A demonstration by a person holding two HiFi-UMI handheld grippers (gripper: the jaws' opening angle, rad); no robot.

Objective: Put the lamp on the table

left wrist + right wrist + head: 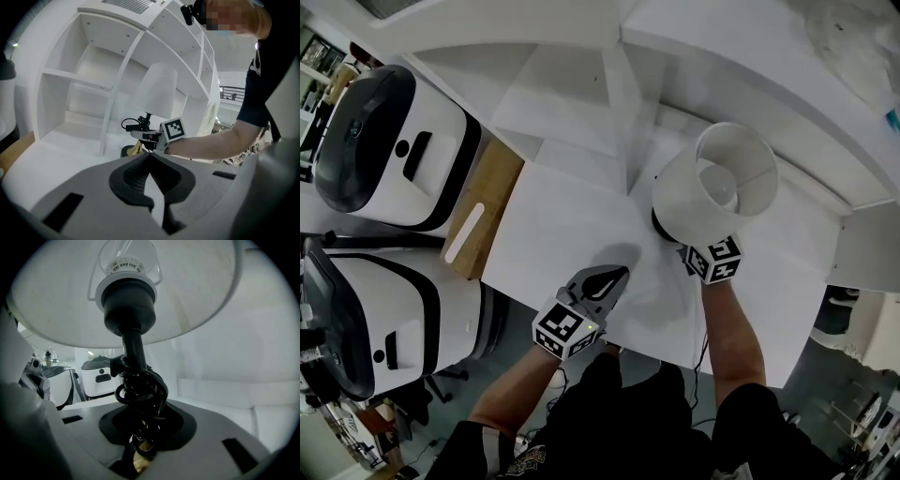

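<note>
The lamp (717, 187) has a white shade, a black stem (133, 345) and a black cord (140, 387) coiled round the stem. It stands upright at the right of the white table (553, 234), its dark base low over or on the top; contact is hidden. My right gripper (677, 242) is shut on the lower stem and cord bundle (143, 446). In the left gripper view the lamp (157, 91) shows ahead with the right gripper (143, 137) at its foot. My left gripper (617, 273) hovers over the table's front, shut and empty (149, 154).
A white shelf unit (581, 84) rises behind the table, close to the lamp shade. Two white-and-black machines (389, 141) (375, 309) stand at the left beside a wooden board (487, 202). The table's front edge runs near my arms.
</note>
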